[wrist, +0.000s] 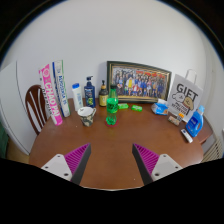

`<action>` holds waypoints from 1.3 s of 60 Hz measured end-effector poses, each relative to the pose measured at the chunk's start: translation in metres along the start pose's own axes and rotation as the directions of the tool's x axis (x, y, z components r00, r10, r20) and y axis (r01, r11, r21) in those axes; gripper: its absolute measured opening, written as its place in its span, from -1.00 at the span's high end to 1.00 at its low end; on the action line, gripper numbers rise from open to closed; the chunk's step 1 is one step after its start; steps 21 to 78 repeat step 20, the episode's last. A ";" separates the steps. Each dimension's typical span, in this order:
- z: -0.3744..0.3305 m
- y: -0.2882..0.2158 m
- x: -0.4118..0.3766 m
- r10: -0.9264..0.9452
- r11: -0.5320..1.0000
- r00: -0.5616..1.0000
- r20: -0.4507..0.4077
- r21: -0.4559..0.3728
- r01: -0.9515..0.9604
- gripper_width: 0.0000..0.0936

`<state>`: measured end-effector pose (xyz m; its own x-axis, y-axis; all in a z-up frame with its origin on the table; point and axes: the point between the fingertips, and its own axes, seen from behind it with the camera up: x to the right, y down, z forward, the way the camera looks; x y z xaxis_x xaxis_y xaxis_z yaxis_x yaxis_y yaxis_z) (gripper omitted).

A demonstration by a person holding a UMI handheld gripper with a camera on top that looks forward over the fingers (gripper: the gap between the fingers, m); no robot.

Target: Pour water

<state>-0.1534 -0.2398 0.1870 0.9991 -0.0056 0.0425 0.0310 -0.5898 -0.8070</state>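
Observation:
A green plastic bottle (112,107) stands upright near the middle of the brown wooden table (110,145), well beyond my fingers. A small clear glass cup (87,116) stands just left of it. My gripper (112,158) is open and empty, its purple pads (76,157) wide apart over bare tabletop at the near side. Nothing is between the fingers.
Along the back stand a framed group photo (138,82), a white bottle (77,97), a dark pump bottle (90,93), a small blue item (160,107) and tall books (51,92). A gift bag (185,99) and blue spray bottle (195,122) stand right. A wooden chair (36,107) stands left.

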 end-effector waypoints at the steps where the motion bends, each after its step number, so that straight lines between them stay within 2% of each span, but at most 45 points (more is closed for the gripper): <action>1: -0.002 0.001 0.002 -0.006 1.000 1.000 -0.005 0.000 0.006 -0.82; 6: -0.014 -0.005 0.015 -0.028 0.999 0.998 -0.050 0.025 0.029 -0.82; 18: -0.025 -0.011 0.020 -0.001 0.999 1.000 -0.023 0.032 0.002 -0.82; 78: -0.026 -0.013 0.022 -0.014 0.999 0.999 -0.029 0.033 0.015 -0.83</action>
